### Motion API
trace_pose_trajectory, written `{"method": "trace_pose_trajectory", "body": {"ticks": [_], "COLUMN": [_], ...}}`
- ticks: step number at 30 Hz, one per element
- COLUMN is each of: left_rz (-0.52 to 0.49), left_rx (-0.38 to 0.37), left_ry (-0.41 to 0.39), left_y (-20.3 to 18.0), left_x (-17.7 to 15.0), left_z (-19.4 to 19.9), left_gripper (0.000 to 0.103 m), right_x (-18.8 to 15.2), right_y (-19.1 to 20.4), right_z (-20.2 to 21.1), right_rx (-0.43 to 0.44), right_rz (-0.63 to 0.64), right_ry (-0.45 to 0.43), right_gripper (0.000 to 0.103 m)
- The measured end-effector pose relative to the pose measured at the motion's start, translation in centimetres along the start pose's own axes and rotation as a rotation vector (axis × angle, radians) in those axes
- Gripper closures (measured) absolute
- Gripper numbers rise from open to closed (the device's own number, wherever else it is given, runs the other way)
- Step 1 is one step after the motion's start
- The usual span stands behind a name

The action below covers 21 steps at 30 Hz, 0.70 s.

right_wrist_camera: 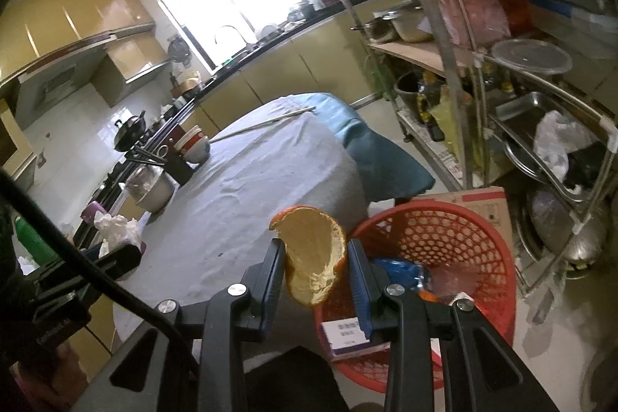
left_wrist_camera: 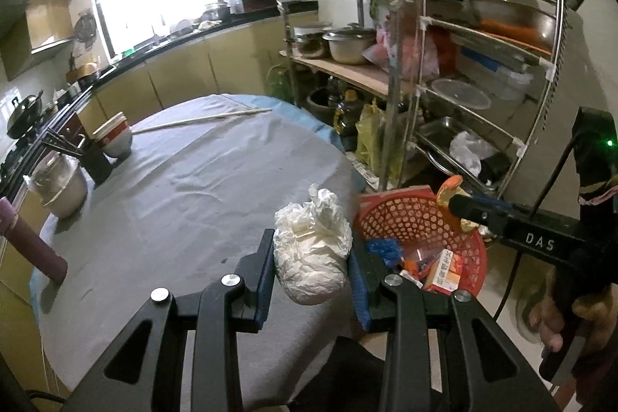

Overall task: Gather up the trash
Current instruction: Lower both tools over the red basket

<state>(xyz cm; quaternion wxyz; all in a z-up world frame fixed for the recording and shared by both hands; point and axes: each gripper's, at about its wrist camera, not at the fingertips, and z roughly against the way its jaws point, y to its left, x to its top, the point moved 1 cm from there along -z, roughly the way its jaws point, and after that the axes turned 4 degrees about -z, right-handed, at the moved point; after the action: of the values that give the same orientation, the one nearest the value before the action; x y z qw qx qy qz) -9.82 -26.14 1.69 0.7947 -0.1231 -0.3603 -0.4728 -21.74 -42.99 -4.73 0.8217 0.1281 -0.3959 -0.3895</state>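
Left wrist: grey-clothed table (left_wrist_camera: 174, 203), kitchen.

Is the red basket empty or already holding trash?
Holding trash: the red basket contains a blue wrapper and small box.

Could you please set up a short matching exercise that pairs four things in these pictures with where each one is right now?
Things:
1. tissue wad
2. orange peel
3. blue wrapper
4. chopsticks

Places:
A. lying in the red basket
B. held in the right claw
C. lying on the far side of the table
D. held in the left claw

Pairs: 1-D, 2-B, 3-A, 4-C
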Motion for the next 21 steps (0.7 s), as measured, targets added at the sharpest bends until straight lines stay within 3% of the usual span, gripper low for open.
{"method": "trace_pose_trajectory", "body": {"ticks": [9, 21], "left_rz": [0.000, -0.053], "left_rx": [-0.046, -0.188], "left_ry": [0.028, 0.030], "left_y": [-0.6, -3.8], "left_x": [0.3, 1.1], "left_z": [-1.4, -3.3], "left_gripper": [0.067, 0.066], "right_x": [0.2, 0.5], "right_y": [-3.0, -5.7], "right_z": [1.0, 1.7], "right_rx": [-0.023, -0.042], "right_rz": [-0.076, -0.145], "right_ry": [-0.013, -0.027], "right_gripper": [0.068, 0.068]}}
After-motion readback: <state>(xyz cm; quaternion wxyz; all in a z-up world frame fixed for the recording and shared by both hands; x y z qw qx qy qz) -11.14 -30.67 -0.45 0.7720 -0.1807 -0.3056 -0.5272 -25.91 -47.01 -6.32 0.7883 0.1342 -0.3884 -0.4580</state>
